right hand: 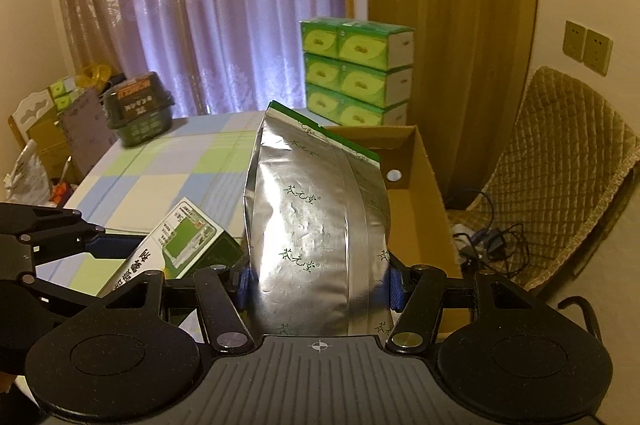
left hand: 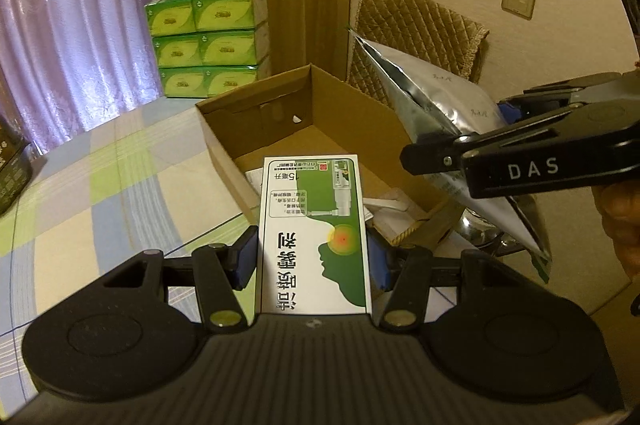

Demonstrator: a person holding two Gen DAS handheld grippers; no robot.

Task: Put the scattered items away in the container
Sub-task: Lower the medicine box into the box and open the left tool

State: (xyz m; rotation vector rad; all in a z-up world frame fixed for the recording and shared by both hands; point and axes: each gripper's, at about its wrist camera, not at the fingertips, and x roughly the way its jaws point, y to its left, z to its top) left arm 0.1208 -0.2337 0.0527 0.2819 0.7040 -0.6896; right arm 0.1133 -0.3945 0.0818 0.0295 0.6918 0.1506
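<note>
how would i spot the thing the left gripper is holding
Find the open cardboard box on the checked tablecloth. At its near edge, the left gripper clamps a small flat carton. It is white and green with a head silhouette, unlike the silver foil bag beside it.

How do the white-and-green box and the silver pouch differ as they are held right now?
The box is a rigid, flat-sided carton printed white and green; the pouch is soft, crinkled silver foil with a green top edge. The box is slimmer; the pouch bulges wider than its tongs' gap. The box sits in the left tongs, the pouch in the right tongs. Both are clamped and held over the cardboard container.
</note>
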